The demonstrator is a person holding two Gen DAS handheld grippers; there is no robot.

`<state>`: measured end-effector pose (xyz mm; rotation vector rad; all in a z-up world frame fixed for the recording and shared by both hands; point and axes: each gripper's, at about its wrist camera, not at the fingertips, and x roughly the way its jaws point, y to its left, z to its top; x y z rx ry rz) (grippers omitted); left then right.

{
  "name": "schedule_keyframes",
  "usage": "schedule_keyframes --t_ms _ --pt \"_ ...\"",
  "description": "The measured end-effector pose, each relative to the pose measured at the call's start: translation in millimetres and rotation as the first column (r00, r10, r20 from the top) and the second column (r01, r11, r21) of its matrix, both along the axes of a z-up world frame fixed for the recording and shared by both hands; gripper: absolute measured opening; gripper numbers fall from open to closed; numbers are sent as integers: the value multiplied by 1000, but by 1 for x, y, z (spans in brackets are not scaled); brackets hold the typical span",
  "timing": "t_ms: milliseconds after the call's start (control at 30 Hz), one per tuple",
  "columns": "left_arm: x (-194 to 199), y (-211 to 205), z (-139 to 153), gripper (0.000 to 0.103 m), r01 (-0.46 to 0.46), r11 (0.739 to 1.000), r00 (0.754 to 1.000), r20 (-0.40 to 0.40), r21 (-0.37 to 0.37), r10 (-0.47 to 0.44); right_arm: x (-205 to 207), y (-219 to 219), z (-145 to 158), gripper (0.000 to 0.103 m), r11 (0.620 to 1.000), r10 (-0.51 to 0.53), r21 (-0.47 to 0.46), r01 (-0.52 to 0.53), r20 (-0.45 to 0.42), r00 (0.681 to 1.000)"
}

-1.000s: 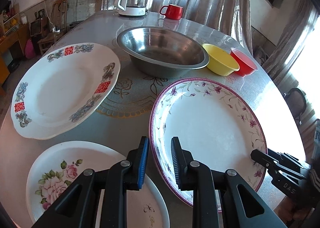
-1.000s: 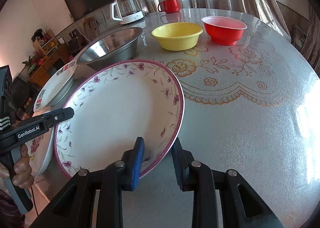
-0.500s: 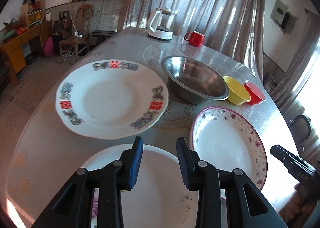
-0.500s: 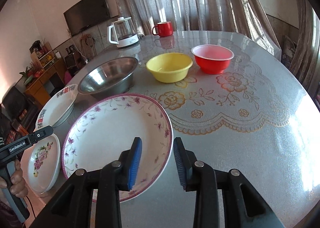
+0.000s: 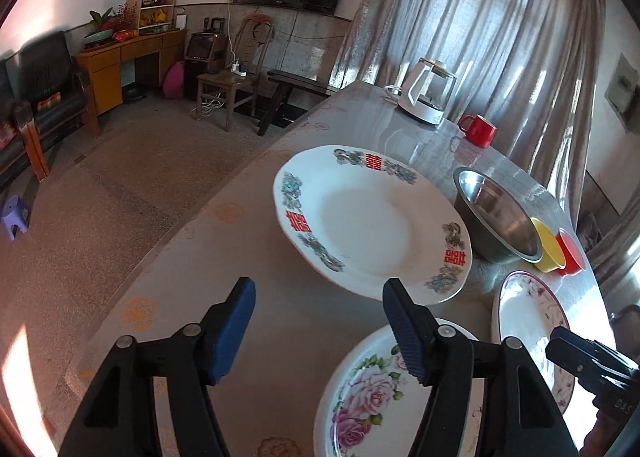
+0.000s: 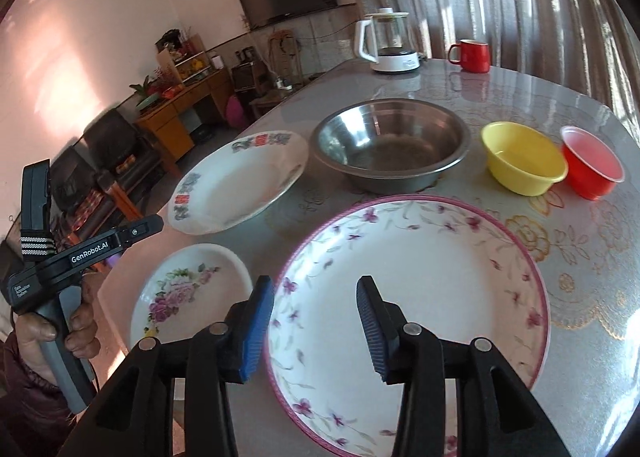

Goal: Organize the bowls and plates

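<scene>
We hold nothing right now: our left gripper [image 5: 316, 321] is opening wide over the bare worktop [image 5: 280, 321], and our right gripper [image 6: 316, 317] is opening above the big purple-flower plate [image 6: 420, 297]. Next we should pick one plate, maybe the small rose plate [image 6: 188, 289] near left, and stack it.

Left claw [image 5: 318, 331] opening, empty, above table [image 5: 192, 257]; rose plate [image 5: 372, 409] beneath right finger.
</scene>
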<state>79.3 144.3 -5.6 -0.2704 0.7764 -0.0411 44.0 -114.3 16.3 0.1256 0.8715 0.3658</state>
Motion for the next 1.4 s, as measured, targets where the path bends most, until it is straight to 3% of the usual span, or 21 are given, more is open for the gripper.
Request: schedule_keyframes --t_ms 100,200,433,633,767,900,1000,1133,1300,1400 --pt "0 10 1 85 -16 1000 999 44 -14 17 15 12 -1 49 998 46 52 -44 -27 999" --pt "8 17 -1 90 -8 1000 999 35 -15 9 32 22 -2 52 994 72 86 -69 -34 997" --pt "34 32 -10 92 11 996 1000 -21 -86 -13 82 33 -13 52 989 43 147 -29 -94 995" --pt "65 37 -16 90 30 994 997 -66 -109 -38 115 38 -27 52 992 9 129 10 -142 990" --pt "82 34 -18 78 52 994 996 -74 -100 -59 127 43 -35 52 992 10 123 9 -154 988" --pt "103 30 -22 57 77 993 991 -102 -88 -86 135 47 -41 52 992 17 127 4 -163 987" --pt "116 26 -26 48 89 994 989 -116 -66 -96 140 48 -44 52 991 25 133 -4 -163 986" --pt "131 20 -29 44 114 992 984 -130 -62 -121 147 53 -46 51 991 42 132 -20 -164 986" --pt "138 12 -34 44 112 994 983 -145 -9 -112 153 64 -53 37 992 71 118 -49 -195 978" --pt "133 14 -35 41 122 992 982 -142 -15 -123 152 64 -50 36 993 69 104 -50 -192 979"
